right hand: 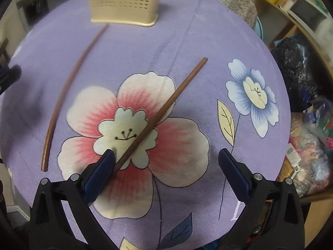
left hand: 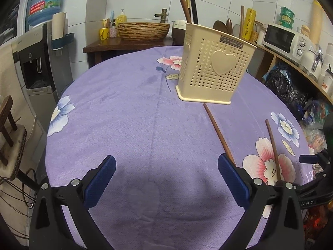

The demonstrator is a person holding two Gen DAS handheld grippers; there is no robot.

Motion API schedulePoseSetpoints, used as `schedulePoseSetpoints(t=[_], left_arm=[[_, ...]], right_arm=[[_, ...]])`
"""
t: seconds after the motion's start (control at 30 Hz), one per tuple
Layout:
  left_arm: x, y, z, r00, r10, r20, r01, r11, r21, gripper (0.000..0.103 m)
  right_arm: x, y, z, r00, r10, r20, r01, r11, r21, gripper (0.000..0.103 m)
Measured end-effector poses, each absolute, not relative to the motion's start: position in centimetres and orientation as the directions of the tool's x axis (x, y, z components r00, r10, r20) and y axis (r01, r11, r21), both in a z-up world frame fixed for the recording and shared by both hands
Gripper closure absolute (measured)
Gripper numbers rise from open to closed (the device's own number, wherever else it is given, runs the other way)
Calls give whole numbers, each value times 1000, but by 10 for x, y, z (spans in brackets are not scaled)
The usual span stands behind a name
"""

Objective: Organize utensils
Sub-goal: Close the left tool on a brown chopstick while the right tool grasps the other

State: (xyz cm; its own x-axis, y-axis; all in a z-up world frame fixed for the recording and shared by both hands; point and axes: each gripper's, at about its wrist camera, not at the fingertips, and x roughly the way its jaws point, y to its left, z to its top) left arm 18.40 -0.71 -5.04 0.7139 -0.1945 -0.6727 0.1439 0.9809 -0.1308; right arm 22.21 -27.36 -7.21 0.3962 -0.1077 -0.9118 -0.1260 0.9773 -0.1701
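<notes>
left gripper [left hand: 166, 179]: fingers spread wide, holding nothing, above purple floral cloth [left hand: 129, 108] | right gripper [right hand: 166, 173]: fingers spread, nothing gripped, over near chopstick [right hand: 162, 114] on pink flower | second chopstick [right hand: 68, 87]: lies left, tip near cream utensil holder [right hand: 124, 2] | holder: upright on surface, chopsticks [left hand: 184, 6] inside

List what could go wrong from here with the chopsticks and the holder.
1. The right tongs are open, with the chopstick on the pink flower lying beside one pad rather than centred; closing now may flick it away.
2. The cream holder looks light and could tip on insertion.
3. The second chopstick lies near the left tongs, which might nudge it.
</notes>
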Motion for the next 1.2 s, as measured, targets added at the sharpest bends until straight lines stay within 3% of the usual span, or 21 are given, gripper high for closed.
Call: schedulePoseSetpoints(t=[0.23, 0.4, 0.57, 0.73, 0.9, 1.0, 1.2], left_arm=[[195, -24, -52, 671, -239, -702, 180, 971, -158, 6], [217, -42, -48, 636, -281, -718, 221, 959, -179, 6], [243, -65, -54, 590, -259, -765, 258, 958, -125, 7], [263, -78, -67, 557, -220, -801, 261, 962, -83, 12], [276, -86, -72, 553, -197, -809, 246, 967, -67, 24], [285, -94, -70, 561, -174, -810, 243, 969, -40, 35], [304, -115, -69, 569, -134, -811, 250, 968, 16, 59]], right_arm=[[222, -296, -60, 505, 35, -862, -43, 999, 16, 6], [235, -343, -58, 560, 72, -825, 114, 980, 164, 6], [250, -344, -67, 548, 75, -833, 105, 982, 157, 6], [274, -335, -69, 542, 69, -837, 87, 987, 138, 21], [292, -327, -74, 527, 44, -849, 85, 991, 104, 31], [300, -324, -74, 534, 32, -845, 87, 992, 93, 37], [316, -312, -73, 554, 37, -832, 87, 991, 102, 62]])
